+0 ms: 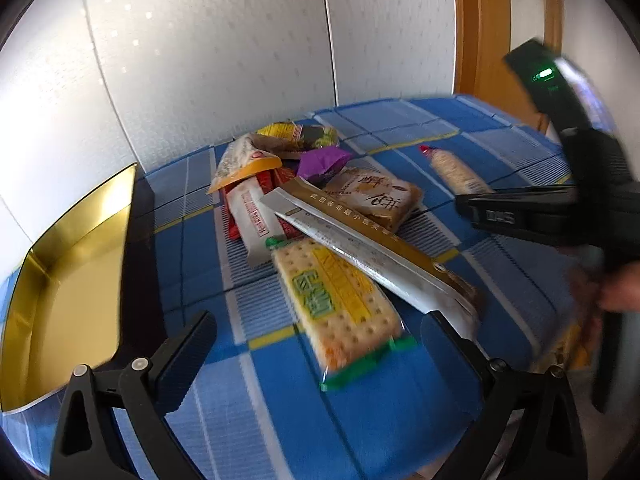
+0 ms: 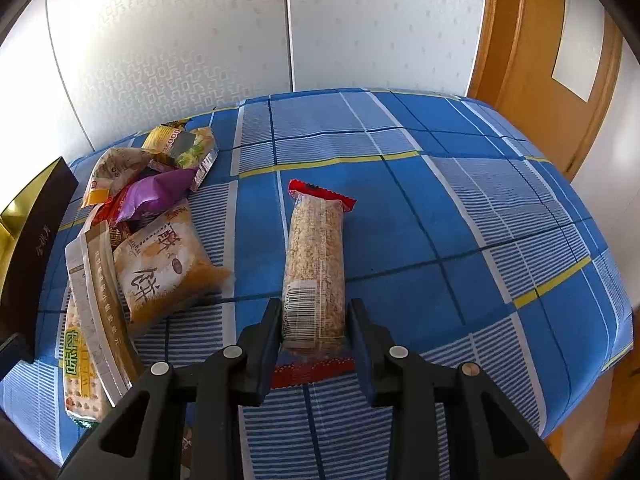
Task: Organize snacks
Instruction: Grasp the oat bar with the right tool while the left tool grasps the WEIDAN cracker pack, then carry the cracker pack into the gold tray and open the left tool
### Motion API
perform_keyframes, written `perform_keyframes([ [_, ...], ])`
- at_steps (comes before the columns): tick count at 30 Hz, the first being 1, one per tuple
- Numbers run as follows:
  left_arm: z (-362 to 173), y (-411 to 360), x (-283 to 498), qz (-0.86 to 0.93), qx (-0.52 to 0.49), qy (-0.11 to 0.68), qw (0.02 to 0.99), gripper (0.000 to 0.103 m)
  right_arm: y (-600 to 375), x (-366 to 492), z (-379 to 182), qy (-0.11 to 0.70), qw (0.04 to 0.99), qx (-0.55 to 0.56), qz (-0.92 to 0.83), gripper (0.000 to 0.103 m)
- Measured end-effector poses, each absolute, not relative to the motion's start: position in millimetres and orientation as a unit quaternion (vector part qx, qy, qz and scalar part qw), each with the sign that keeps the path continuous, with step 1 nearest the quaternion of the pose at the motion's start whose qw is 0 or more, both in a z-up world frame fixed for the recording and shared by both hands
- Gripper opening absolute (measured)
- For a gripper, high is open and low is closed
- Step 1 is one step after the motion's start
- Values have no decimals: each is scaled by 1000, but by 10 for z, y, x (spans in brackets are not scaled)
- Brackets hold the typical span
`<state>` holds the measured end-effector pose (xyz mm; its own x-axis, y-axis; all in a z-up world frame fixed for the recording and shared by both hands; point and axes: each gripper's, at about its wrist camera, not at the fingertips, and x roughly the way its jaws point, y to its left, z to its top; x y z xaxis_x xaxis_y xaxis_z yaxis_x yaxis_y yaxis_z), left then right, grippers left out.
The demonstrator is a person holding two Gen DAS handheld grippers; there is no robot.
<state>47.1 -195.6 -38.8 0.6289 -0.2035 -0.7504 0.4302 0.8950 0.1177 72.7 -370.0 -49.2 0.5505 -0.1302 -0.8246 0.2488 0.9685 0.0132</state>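
Note:
My right gripper point(image 2: 314, 320) is shut on the near end of a long oat bar point(image 2: 316, 252) in a clear wrapper with red ends, which lies on the blue checked tablecloth point(image 2: 460, 220). The left wrist view shows that bar point(image 1: 456, 170) under the right gripper point(image 1: 466, 206). My left gripper point(image 1: 320, 320) is open wide above a green-and-yellow cracker packet point(image 1: 340, 300), not touching it. A long gold-and-silver stick pack point(image 1: 360, 248) lies across the cracker packet. Behind them is a pile of snacks point(image 1: 280, 160).
A black box with a gold lining point(image 1: 72, 280) stands open at the left table edge, its dark wall point(image 2: 36, 232) beside the pile. A beige biscuit pack point(image 2: 168, 264) lies left of the oat bar. White wall panels and a wooden door point(image 2: 540, 60) are behind.

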Motion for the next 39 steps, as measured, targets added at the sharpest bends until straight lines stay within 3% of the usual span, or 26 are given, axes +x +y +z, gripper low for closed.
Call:
perform_keyframes([
  [12, -589, -1917, 679, -201, 114, 419, 878, 80, -3753, 730, -449, 448, 882, 104, -100, 32],
  [15, -586, -1881, 655, -218, 104, 415, 877, 59, -3741, 730, -406, 436, 887, 114, -94, 32],
  [20, -565, -1800, 584, -223, 120, 399, 881, 47, -3625, 733, -301, 410, 901, 118, -81, 32],
  [27, -564, -1553, 468, -235, 118, 389, 883, 47, -3294, 785, -178, 381, 918, 87, -60, 30],
  [39, -417, -1127, 304, -244, 78, 367, 894, 47, -3354, 892, -394, 430, 893, 88, -98, 29],
])
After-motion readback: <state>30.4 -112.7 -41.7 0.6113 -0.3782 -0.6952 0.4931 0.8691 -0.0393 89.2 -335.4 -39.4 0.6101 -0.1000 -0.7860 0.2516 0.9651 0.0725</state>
